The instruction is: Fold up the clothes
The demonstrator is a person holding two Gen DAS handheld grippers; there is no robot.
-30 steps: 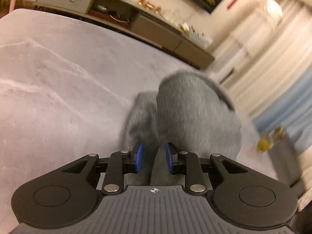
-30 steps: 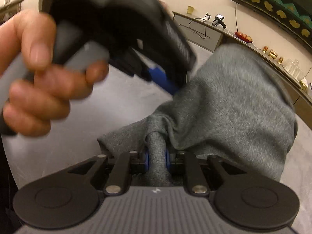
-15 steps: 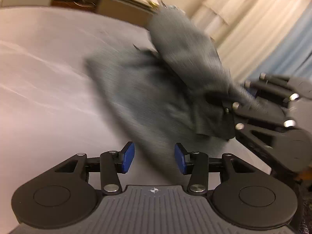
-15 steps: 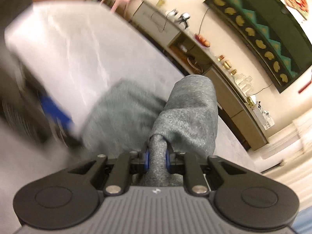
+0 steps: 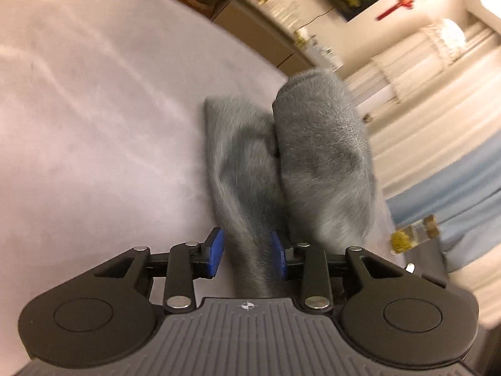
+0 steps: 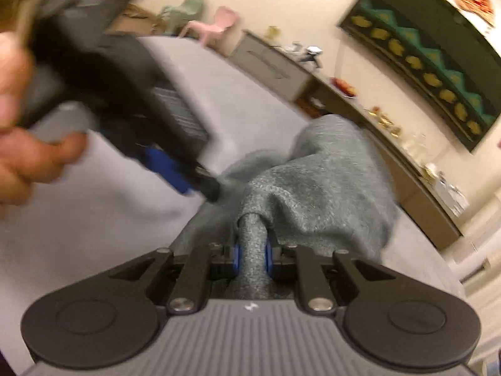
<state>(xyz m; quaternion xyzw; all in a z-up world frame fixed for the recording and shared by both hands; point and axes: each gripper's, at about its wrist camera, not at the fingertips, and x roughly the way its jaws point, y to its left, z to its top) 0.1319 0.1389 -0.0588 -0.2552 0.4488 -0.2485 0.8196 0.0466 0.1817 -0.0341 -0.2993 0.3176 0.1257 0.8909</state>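
Note:
A grey fleecy garment [image 5: 319, 156] lies bunched in two humps on the pale grey cloth-covered surface [image 5: 94, 125]. My left gripper [image 5: 247, 252] is shut on a thick fold at the garment's near end, which fills the gap between the blue pads. In the right wrist view my right gripper [image 6: 253, 257] is shut on a rolled edge of the same garment [image 6: 313, 188]. The left tool, held by a hand [image 6: 18, 144], shows blurred at upper left, its blue pad [image 6: 169, 169] touching the garment's left side.
A long low sideboard [image 6: 391, 163] with small items runs along the far wall. A pink chair [image 6: 216, 25] stands beyond the surface. Pale curtains [image 5: 438, 125] hang on the right side.
Half a second ago my left gripper was open and off the cloth. Now it has closed on a fold beside my right gripper, which has kept its grip throughout.

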